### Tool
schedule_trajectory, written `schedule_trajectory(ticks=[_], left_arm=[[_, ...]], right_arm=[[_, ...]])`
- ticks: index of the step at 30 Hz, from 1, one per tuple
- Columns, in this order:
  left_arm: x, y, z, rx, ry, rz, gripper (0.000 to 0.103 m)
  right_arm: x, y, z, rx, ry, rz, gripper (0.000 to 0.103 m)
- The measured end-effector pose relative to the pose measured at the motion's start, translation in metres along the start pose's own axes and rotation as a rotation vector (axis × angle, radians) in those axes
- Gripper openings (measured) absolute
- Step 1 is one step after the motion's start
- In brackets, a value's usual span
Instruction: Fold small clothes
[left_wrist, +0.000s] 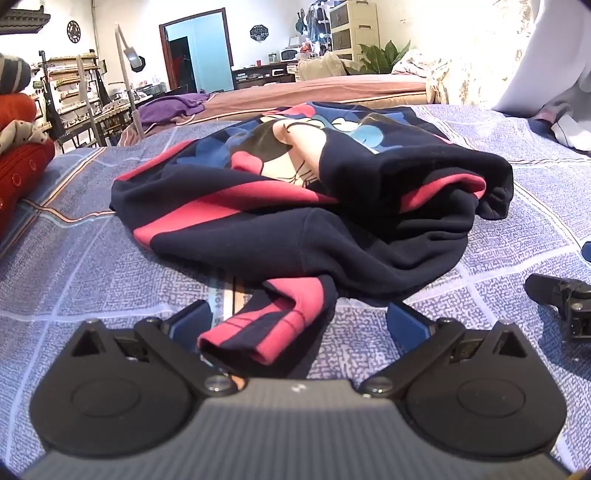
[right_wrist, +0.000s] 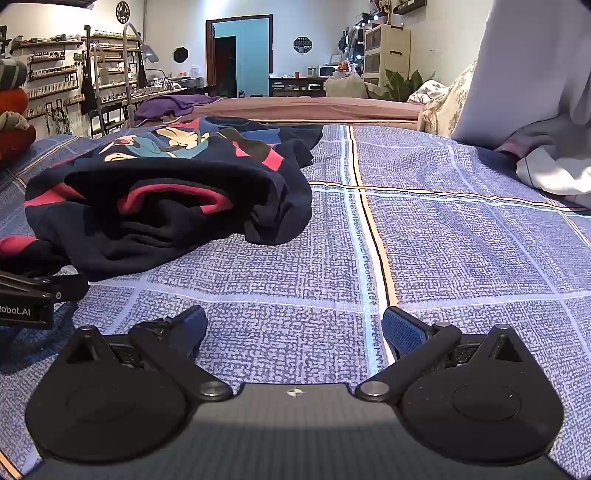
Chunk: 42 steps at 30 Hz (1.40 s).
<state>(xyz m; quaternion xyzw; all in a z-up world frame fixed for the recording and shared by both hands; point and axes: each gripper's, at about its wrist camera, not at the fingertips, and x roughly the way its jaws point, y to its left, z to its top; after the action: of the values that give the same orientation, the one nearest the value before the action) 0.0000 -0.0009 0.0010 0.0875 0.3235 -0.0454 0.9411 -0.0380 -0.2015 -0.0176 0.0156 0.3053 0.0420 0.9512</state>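
Sweatshirt (left_wrist: 303, 192) crumpled on bedsheet (right_wrist: 443, 240), white cloth (right_wrist: 554, 173) nr edge.

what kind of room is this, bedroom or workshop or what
Probably a lived-in bedroom that doubles as a hobby space: a bed under a blue patterned checked sheet, a cream drawer cabinet by the far wall, and wall shelves crowded with small items.

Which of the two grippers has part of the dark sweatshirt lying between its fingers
The left gripper: the sweatshirt's red-striped cuff lies between its open fingers. The right gripper has only bedsheet between its fingers.
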Motion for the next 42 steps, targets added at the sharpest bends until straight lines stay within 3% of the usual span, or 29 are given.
schedule_trajectory(ticks=[6, 10, 13, 16, 22, 27, 33, 42], left_arm=[[0.000, 0.001, 0.000, -0.006, 0.002, -0.005, 0.103], [0.000, 0.002, 0.000, -0.006, 0.002, -0.005, 0.103], [0.000, 0.002, 0.000, -0.006, 0.002, -0.005, 0.103], [0.000, 0.002, 0.000, -0.006, 0.002, -0.005, 0.103], [0.000, 0.001, 0.000, -0.006, 0.002, -0.005, 0.103], [0.000, 0.001, 0.000, -0.006, 0.002, -0.005, 0.103], [0.000, 0.001, 0.000, -0.006, 0.002, -0.005, 0.103], [0.000, 0.001, 0.000, -0.006, 0.002, -0.005, 0.103]], right_arm=[[0.000, -0.001, 0.002, -0.004, 0.006, 0.008, 0.103], [-0.003, 0.013, 0.006, -0.094, -0.006, 0.089, 0.103], [-0.003, 0.032, 0.017, -0.219, 0.005, 0.058, 0.103], [-0.001, 0.040, 0.030, -0.284, 0.047, 0.085, 0.103], [0.004, 0.043, 0.056, -0.264, 0.144, 0.076, 0.103], [0.005, 0.055, 0.060, -0.340, 0.196, 0.041, 0.103], [0.004, 0.058, 0.062, -0.381, 0.204, -0.014, 0.103], [0.006, 0.066, 0.067, -0.413, 0.219, -0.004, 0.103]])
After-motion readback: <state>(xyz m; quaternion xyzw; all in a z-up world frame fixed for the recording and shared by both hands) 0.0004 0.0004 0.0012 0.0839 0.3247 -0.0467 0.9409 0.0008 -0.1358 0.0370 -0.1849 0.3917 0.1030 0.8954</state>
